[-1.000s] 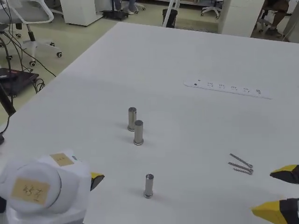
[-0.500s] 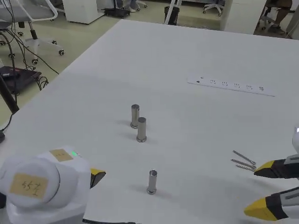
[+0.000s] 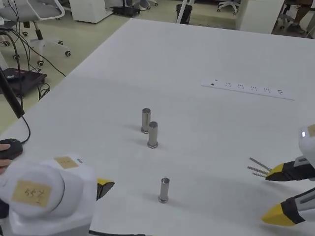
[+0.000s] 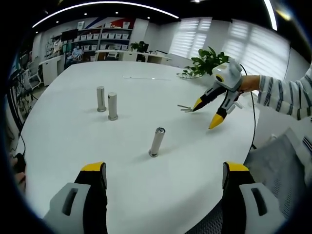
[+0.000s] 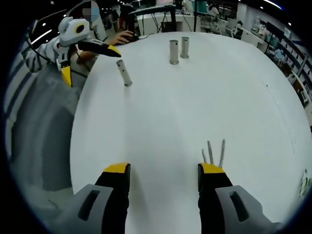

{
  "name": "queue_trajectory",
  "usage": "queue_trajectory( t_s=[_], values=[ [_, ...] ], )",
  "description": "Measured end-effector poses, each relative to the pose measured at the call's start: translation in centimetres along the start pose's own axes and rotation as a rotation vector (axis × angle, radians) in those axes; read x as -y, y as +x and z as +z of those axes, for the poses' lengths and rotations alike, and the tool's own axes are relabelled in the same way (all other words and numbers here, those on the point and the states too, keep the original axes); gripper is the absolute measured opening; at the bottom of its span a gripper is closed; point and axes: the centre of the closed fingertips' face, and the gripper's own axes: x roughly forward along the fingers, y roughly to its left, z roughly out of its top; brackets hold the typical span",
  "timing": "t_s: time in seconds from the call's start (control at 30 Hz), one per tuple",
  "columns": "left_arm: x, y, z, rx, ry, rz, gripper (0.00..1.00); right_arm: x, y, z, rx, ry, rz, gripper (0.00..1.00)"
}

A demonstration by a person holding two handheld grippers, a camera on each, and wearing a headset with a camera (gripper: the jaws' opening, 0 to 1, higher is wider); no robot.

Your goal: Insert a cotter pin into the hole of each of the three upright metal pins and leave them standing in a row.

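**Thin pins, wide jaws: where this can slip**

My right gripper [image 3: 269, 195] hangs with its jaws spread wide and empty. One yellow tip is just beside the three cotter pins [image 3: 258, 168], which lie flat in a tight bunch on the white table [image 3: 197, 73]. My left gripper [image 4: 164, 168] is likewise open and holds nothing, low over the near edge and facing the three upright metal pins. The near pin [image 3: 164, 190] stands alone; the middle pin [image 3: 153, 134] and the far pin [image 3: 146, 120] stand close together farther back. None carries a cotter pin yet.

The first danger, as I judge it, is the pick. The cotter pins are thin, flat on a smooth top and almost touching, so my jaws may close on two at once, or a tip may nudge the bunch and scatter it. The second is the upright pins: they stand free, so a sideways push while threading could topple one unless my left jaws steady it. With the two back pins so close, gripping one risks bumping its neighbour. I cannot make out the holes, so lining up is uncertain
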Motion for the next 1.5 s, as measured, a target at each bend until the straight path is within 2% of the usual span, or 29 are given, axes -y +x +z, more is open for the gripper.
queue_trajectory(
  t_s=[0.2,0.4,0.5,0.67,1.07,1.17,1.2,1.5],
  values=[
    [-0.2,0.0,0.3,0.006,-0.006,0.005,1.0,0.4,-0.2,-0.2,-0.024,-0.053,0.011,0.56],
    [-0.4,0.0,0.6,0.012,-0.006,0.015,1.0,1.2,-0.3,-0.3,-0.04,-0.073,0.012,0.55],
    [-0.1,-0.1,0.9,0.02,-0.033,-0.002,1.0,1.6,-0.1,0.1,-0.021,-0.089,0.009,0.5],
    [-0.2,-0.2,1.1,0.029,-0.024,0.007,1.0,2.0,0.1,1.0,0.021,-0.07,0.024,0.42],
    [-0.8,-0.6,0.9,0.017,-0.038,0.027,1.0,3.1,0.8,0.1,-0.023,-0.088,0.019,0.42],
    [-0.9,-0.8,1.1,0.016,-0.041,0.033,1.0,3.2,0.9,-0.6,-0.055,-0.104,0.014,0.41],
    [-0.8,-0.9,1.1,0.015,-0.043,0.033,1.0,3.3,0.9,-0.4,-0.047,-0.127,0.011,0.41],
    [-0.8,-0.9,0.7,-0.005,-0.064,0.052,0.99,4.0,0.7,-0.6,-0.053,-0.128,0.009,0.34]
  ],
)
